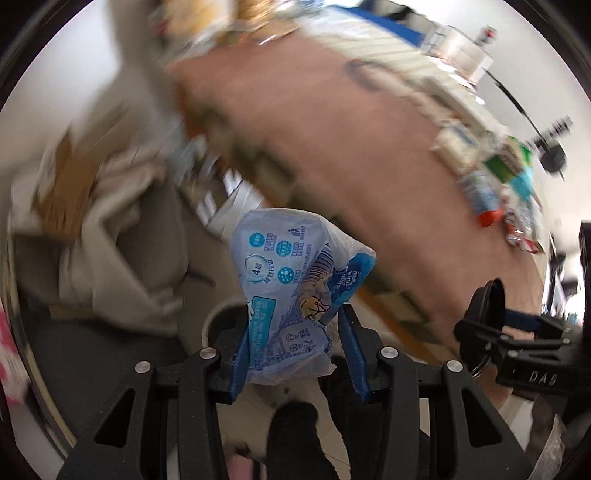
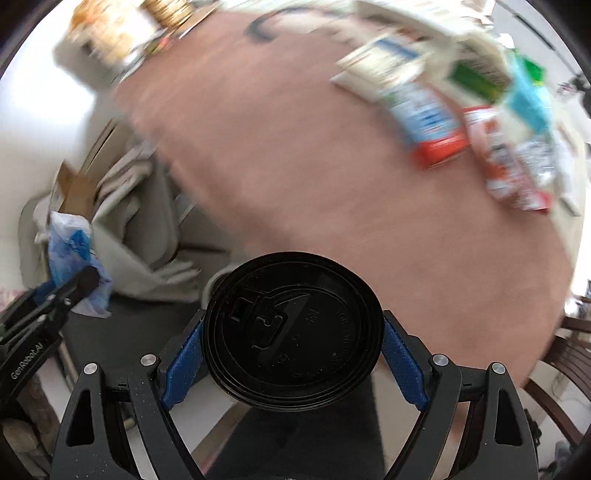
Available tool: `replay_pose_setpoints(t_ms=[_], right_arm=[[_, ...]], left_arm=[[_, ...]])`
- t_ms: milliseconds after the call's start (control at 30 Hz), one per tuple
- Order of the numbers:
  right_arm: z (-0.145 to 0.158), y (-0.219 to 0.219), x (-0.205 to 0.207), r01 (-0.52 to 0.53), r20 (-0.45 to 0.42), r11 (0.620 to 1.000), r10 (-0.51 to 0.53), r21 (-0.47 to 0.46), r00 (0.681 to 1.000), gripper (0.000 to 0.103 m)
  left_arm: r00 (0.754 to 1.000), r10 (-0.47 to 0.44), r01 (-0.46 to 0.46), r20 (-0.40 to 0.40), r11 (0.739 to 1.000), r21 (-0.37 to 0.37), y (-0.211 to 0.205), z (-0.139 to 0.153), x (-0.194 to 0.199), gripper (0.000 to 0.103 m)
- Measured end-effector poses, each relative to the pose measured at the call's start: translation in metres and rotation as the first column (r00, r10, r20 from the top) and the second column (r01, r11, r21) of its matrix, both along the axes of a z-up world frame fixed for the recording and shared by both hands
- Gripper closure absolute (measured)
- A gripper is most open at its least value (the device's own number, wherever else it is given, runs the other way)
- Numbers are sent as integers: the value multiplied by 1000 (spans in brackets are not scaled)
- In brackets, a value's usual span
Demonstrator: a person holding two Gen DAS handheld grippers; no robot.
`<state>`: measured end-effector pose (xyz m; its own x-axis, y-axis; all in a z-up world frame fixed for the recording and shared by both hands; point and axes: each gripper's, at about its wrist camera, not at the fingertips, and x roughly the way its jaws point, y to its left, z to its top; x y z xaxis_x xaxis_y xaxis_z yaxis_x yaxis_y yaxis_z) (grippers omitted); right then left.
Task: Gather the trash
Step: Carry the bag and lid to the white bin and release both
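Both grippers loaded, off the edge of the counter (image 2: 332,192). The left gripper (image 1: 295,354) is clenched on a crumpled blue-and-white wrapper (image 1: 291,295), pinched between its blue pads (image 1: 240,354); the wrapper stands up out of the jaws, clear of any surface. In the right wrist view the same wrapper (image 2: 74,254) and left gripper (image 2: 74,284) appear at far left, beside pale cloth and cardboard that are too blurred to identify further.

The right gripper (image 2: 291,354) grasps a black cup lid (image 2: 291,328) by its rim, one blue pad (image 2: 184,362) at each side; the lid faces the camera flat-on. From the left wrist view the lid (image 1: 487,321) is seen edge-on in the right gripper (image 1: 517,325), near the counter's rim (image 1: 480,295).

Progress, as a judgement: two pieces of trash are picked up and in hand, but neither is yet deposited. No bin can be made out with certainty; a pale rounded rim (image 1: 221,314) below the left gripper may be one, though blur prevents saying so.

Remaining: a cluster of cartons and packets (image 2: 480,122) lies along the far side of the counter, well apart from both grippers, with more clutter (image 2: 122,22) at the far left corner. Which of these count as trash cannot be told. The task thus appears to be at an early or middle stage.
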<state>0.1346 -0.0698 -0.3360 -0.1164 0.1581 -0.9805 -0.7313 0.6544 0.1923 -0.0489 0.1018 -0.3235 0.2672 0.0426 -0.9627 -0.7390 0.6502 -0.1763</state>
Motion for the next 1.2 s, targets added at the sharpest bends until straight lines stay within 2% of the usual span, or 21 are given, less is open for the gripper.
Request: replay_pose_setpoints(t_ms=[67,133,233,300,367,467,533,567,600,667,733,767,867,967,1033,1100,1200], right_arm=[[-27,14,-22,-36,-41,999,36,3,999,13],[-65,29,-44,-71,-84,998,70,-1,994,13],[-133,48,-68,-104,-140,994,100,-19,985,13],[-182,57,-77,-109,-182,993,101,-36,978,13],[-234,66,-87,-117,-216,992,102,-57,971,13],[-303,81,-100,-139,-253,987,116,-76,960,13],[-345,91,-111,-158,-274,984,130,-81,953,13],[-368,98,-119,-177,-283,980,146,-86,948,13],[-381,101,-122,-185,-284,979,154,-86,946,13],[-413,109,-134,-216,-303,973,184,-77,935,11],[-438,112,-142,-255,-304,964,220,-80,927,6],[-448,115,-147,-268,-302,960,233,-79,924,0],[-461,120,-160,-312,-269,944,274,-107,923,0],[-456,122,-167,-343,-207,926,308,-157,928,0],[-442,120,-171,-374,-147,909,350,-187,925,0],[-429,121,-175,-395,-80,888,388,-234,918,0],[-407,122,-177,-416,-26,872,424,-260,905,0]], left_arm=[[997,75,-75,-7,995,-70,11,-33,-28,62],[987,160,-160,-17,975,-156,21,-76,-54,62],[960,278,-279,-44,924,-262,34,-150,-88,62],[936,348,-346,-56,879,-328,41,-201,-108,62],[914,400,-396,-72,838,-376,45,-248,-122,62],[889,449,-443,-91,792,-419,50,-309,-138,61],[885,455,-452,-101,786,-422,53,-343,-145,55],[885,452,-454,-109,791,-410,53,-357,-149,43],[885,453,-458,-113,795,-397,54,-369,-152,26],[879,461,-471,-121,802,-367,55,-386,-159,10],[874,463,-484,-146,807,-339,55,-400,-165,8],[871,462,-490,-164,809,-324,54,-404,-168,6],[864,458,-501,-209,828,-254,51,-410,-177,5],[854,464,-505,-236,847,-164,47,-402,-185,4],[851,454,-494,-264,862,-110,46,-397,-187,4],[847,454,-494,-275,865,-93,45,-389,-189,4],[841,461,-501,-282,861,-85,41,-368,-191,4]])
